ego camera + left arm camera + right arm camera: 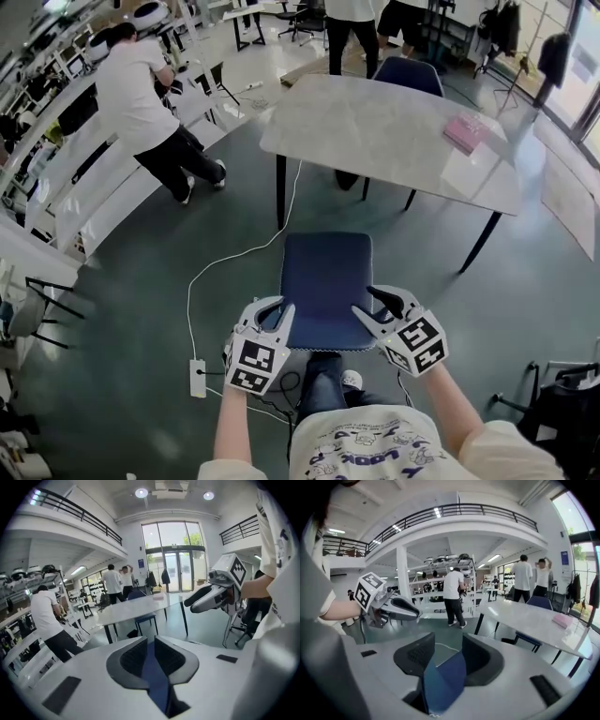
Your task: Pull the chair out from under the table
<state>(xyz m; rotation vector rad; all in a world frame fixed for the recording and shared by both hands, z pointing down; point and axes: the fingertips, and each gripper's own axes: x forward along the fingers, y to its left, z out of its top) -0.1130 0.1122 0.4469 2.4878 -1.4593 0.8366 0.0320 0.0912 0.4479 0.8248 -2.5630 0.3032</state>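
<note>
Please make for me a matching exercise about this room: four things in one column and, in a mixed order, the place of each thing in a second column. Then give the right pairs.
Things
1. near blue chair
2. pink flat item
3. white power strip
4. far blue chair

Places
A. on the floor, to the left of the near blue chair
B. at the far side of the table
C. on the tabletop, toward its right end
D. on the open floor, clear of the table, on its near side

Pairs: 1-D, 2-C, 3-A, 4-B
</note>
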